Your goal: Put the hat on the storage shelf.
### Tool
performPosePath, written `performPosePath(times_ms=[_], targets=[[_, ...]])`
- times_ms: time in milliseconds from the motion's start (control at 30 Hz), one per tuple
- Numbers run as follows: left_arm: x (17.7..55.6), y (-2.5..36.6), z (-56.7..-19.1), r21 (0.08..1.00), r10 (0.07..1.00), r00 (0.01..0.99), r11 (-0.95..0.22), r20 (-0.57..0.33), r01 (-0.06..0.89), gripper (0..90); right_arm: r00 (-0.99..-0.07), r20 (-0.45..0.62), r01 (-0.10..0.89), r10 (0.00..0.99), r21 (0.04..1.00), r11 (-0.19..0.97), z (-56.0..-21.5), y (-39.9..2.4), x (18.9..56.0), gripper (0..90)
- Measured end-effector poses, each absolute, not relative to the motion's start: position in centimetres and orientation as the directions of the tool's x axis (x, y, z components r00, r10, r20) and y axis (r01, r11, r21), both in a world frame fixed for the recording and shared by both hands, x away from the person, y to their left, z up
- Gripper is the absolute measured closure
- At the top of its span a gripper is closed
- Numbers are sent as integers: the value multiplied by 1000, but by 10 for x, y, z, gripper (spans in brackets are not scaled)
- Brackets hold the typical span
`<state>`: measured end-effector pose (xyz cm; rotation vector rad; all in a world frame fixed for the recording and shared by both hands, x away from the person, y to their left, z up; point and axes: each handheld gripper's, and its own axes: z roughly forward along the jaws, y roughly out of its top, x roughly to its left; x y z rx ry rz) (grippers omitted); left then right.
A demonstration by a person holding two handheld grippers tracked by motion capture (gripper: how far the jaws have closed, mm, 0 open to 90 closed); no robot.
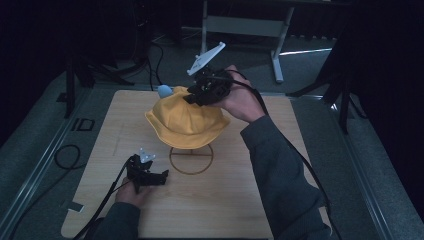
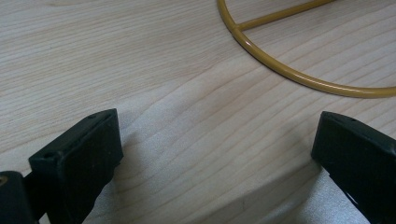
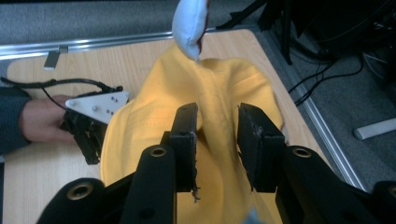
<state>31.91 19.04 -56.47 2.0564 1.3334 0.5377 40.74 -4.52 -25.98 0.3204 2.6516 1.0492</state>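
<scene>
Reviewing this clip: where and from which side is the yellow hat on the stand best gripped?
Probably the brim of the yellow hat, from the side: it flares out free all round as a thin edge, while the crown sits draped over the stand, and the right gripper already straddles its cloth, open.

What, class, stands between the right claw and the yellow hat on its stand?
Nothing visible: the right claw sits right at the yellow hat, jaws apart with the yellow cloth showing between them.
</scene>
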Motion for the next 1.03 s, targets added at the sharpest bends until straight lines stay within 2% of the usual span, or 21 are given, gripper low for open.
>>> performPosePath(times_ms=[167,300,400,600,800,1033], targets=[[319,190,-565,690,914,407,-297,3,660,19,-931,-179,98,317,715,693,-253,-52,405,676],[319,190,-565,689,913,408,-297,3,661,19,-924,-187,101,334,724,682,-252,-54,404,821],[319,190,-565,695,916,401,-289,1,658,19,-916,-199,115,349,702,703,-257,-51,406,849],[319,190,-565,696,917,400,-287,0,658,19,-912,-207,145,353,644,751,-274,-51,412,846],[319,190,-565,698,918,398,-284,-1,657,19,-903,-201,153,379,674,722,-273,-65,411,767],[319,190,-565,698,917,398,-284,-1,657,19,-899,-199,156,391,689,708,-269,-73,409,741]])
